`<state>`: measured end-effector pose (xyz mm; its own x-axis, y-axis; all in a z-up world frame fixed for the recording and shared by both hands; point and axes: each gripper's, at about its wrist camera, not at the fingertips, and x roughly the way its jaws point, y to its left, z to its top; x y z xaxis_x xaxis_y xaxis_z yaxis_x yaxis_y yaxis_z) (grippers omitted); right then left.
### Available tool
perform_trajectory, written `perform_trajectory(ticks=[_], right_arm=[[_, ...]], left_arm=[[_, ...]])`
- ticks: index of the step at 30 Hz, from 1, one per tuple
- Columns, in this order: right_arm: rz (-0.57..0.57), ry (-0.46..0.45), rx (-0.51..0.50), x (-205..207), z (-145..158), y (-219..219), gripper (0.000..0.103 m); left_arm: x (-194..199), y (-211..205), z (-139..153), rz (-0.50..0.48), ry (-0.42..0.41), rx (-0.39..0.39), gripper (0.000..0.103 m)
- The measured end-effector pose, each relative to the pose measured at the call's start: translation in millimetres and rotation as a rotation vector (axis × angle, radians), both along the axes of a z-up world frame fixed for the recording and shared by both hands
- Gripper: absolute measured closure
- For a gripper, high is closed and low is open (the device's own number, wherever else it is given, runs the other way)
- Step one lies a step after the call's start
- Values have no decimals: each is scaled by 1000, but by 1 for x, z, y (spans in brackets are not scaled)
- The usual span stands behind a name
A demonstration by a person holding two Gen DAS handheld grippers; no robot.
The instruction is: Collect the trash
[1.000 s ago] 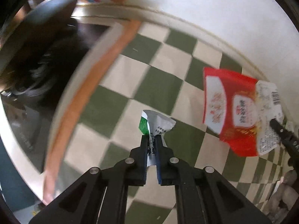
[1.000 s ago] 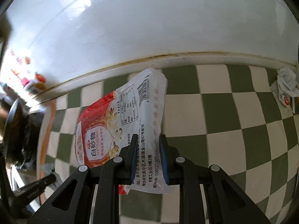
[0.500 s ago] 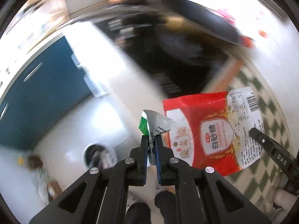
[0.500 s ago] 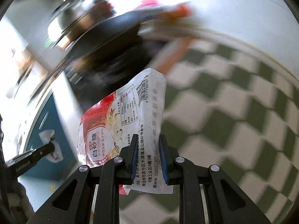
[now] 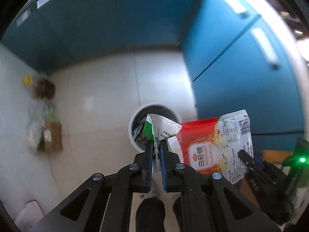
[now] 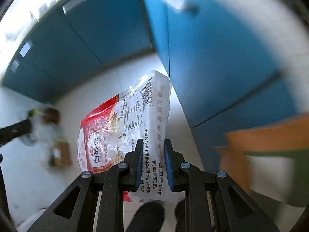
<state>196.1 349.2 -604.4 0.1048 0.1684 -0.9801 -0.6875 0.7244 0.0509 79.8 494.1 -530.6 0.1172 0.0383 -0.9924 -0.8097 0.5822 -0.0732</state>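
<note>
Now carrying two pieces of trash toward the floor bin. Left gripper (image 5: 156, 145) clamped on a small green-and-white wrapper (image 5: 161, 127), held upright past the fingertips. Right gripper (image 6: 152, 145) pinched on the lower edge of a red-and-white sugar bag (image 6: 123, 127), long axis running up and away from the fingers, barcode end farthest out. Seen from the left wrist, round white trash bin (image 5: 133, 123) lying straight ahead and below, its open mouth directly behind the wrapper, some rubbish already inside. Same bag (image 5: 216, 145) hanging to the right of the bin's mouth, near it but not over it. Bin not visible from the right wrist. Judged so: left nearer and already lined up; right needing a shift leftward before release.
</note>
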Motion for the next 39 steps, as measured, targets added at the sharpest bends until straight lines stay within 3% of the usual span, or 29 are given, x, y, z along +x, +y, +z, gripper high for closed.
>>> perform_trajectory(ticks=[7, 12, 15, 18, 21, 23, 24, 30, 35, 39], right_arm=[[11, -49, -140, -8, -183, 63, 82], [46, -56, -207, -13, -265, 93, 81], [60, -26, -221, -12, -288, 98, 75], [71, -11, -226, -7, -289, 94, 62], [59, 33, -189, -4, -279, 83, 37], [53, 55, -156, -3, -271, 76, 33], [49, 70, -131, 0, -264, 71, 28], [48, 80, -67, 1, -233, 54, 0], [77, 53, -58, -5, -210, 52, 0], [96, 8, -43, -16, -165, 43, 0]], left_arm=[[-17, 51, -204, 51, -11, -225, 98], [-7, 59, -298, 27, 28, -311, 92], [-7, 62, -330, 43, 30, -361, 83], [-8, 65, -340, 57, 48, -361, 74], [-10, 66, -331, 52, 47, -300, 46], [-10, 66, -323, 49, 45, -252, 11], [-11, 65, -318, 43, 48, -234, 6], [-22, 55, -287, -4, 98, -94, 4], [-35, 40, -251, 7, 118, -11, 4], [-45, 24, -192, 11, 96, 43, 4]])
